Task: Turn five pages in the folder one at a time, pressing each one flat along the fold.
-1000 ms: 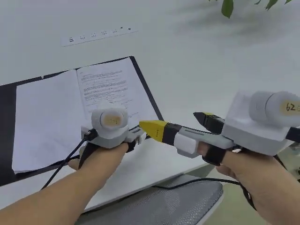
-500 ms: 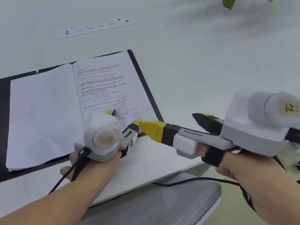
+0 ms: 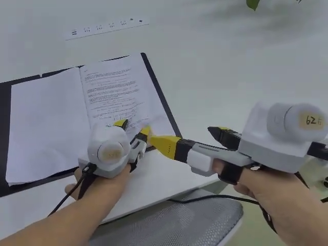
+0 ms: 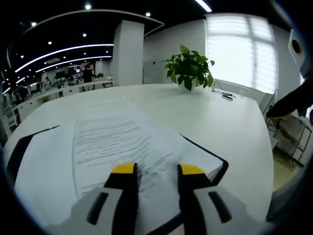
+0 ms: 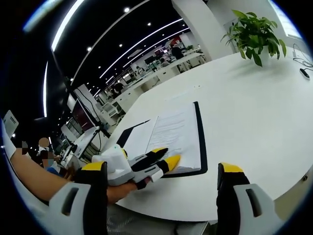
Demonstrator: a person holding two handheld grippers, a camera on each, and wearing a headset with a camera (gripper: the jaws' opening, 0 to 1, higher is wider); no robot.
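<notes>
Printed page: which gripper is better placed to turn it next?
Left. The left gripper hangs open over the printed page's near corner, fingers pointing onto it. The right gripper, also open, is back near the table edge, short of the folder.

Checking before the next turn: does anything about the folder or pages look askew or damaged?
Nothing stands out. The black open folder lies flat on the white table, its printed page smooth and uncreased; the left claw is open over that page's near corner.
</notes>
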